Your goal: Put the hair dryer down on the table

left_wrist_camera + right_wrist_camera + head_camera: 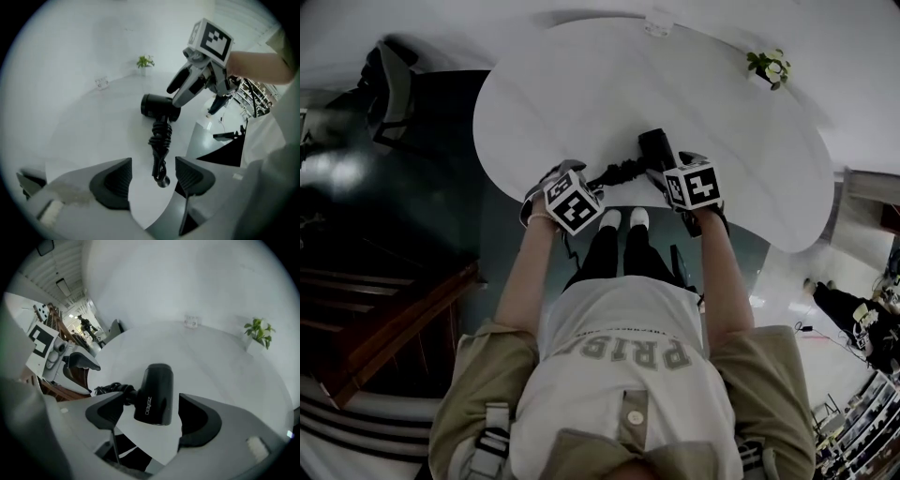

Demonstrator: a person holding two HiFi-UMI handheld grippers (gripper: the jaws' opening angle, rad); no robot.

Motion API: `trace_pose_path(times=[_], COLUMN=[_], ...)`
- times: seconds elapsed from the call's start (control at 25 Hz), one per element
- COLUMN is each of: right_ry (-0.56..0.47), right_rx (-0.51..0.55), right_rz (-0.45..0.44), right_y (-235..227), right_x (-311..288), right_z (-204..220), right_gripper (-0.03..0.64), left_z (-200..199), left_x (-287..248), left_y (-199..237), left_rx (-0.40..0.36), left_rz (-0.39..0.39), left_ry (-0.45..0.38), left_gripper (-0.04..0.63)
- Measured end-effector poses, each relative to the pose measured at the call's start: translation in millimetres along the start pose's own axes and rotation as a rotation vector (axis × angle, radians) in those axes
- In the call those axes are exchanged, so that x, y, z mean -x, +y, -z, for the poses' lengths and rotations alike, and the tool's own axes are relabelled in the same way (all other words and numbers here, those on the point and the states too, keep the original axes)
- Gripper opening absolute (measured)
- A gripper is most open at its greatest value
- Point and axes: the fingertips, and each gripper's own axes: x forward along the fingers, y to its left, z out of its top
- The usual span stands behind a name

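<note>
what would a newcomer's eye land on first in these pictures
The black hair dryer lies near the person's edge of the white table, with the right gripper open around its body. Its bundled cord trails toward the open left gripper, and a small potted plant stands at the table's far edge.

From the head view, the right gripper (pixel 667 171) covers the rear of the hair dryer (pixel 654 147). In the right gripper view, one of its fingers (pixel 107 412) hides part of the handle. A small pale object (pixel 658 23) at the counter's (pixel 581 84) far edge cannot be identified.
</note>
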Motion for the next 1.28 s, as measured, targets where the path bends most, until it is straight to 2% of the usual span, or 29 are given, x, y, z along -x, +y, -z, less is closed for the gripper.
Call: trace_pose_path(times=[0.16, 0.28, 0.36, 0.44, 0.56, 0.64, 0.76, 0.84, 0.96, 1.16, 1.28], right_ry=[-0.294, -0.499, -0.578, -0.63, -0.737, -0.847, -1.017, -1.078, -1.109, -1.162, -1.171], right_rx=[-0.008, 0.009, 0.04, 0.068, 0.088, 0.084, 0.089, 0.097, 0.085, 0.105, 0.124], right_rz=[0.022, 0.067, 0.118, 0.159, 0.205, 0.231, 0.277, 0.306, 0.328, 0.371, 0.4], right_y=[1.6, 3.1, 4.0, 7.2, 13.5, 17.4, 24.2, 27.4, 28.1, 30.8, 32.6], right_x=[49.4, 93.2, 117.9, 137.7, 170.7, 197.7, 237.4, 255.0, 270.9, 294.7, 301.6], right_z=[-37.7, -59.1, -66.0, -70.0, -80.1, -89.1, -99.1, -102.5, -106.4, -110.8, -113.0], right_gripper=[0.37, 0.364, 0.342, 0.275, 0.253, 0.227, 0.186, 0.172, 0.108, 0.005, 0.005], left_z=[-43.7, -63.0, -78.0, -94.9, -115.5, -127.1, -139.4, -143.3, -145.7, -149.1, -148.8], left_x=[60.1, 95.5, 120.9, 156.3, 210.7, 237.5, 270.7, 294.2, 313.3, 330.9, 339.1], left_y=[18.8, 30.2, 33.4, 33.3, 30.2, 26.6, 21.2, 19.6, 19.3, 20.6, 19.1], left_rx=[0.065, 0.106, 0.119, 0.131, 0.152, 0.13, 0.107, 0.126, 0.128, 0.114, 0.109], left_rz=[-0.156, -0.266, -0.319, -0.367, -0.435, -0.482, -0.555, -0.627, -0.693, -0.723, -0.747], left_ry=[-0.276, -0.423, -0.54, -0.696, -0.925, -1.023, -1.143, -1.214, -1.25, -1.288, -1.315], left_gripper=[0.299, 0.298, 0.298, 0.291, 0.282, 0.252, 0.219, 0.175, 0.119, 0.109, 0.049])
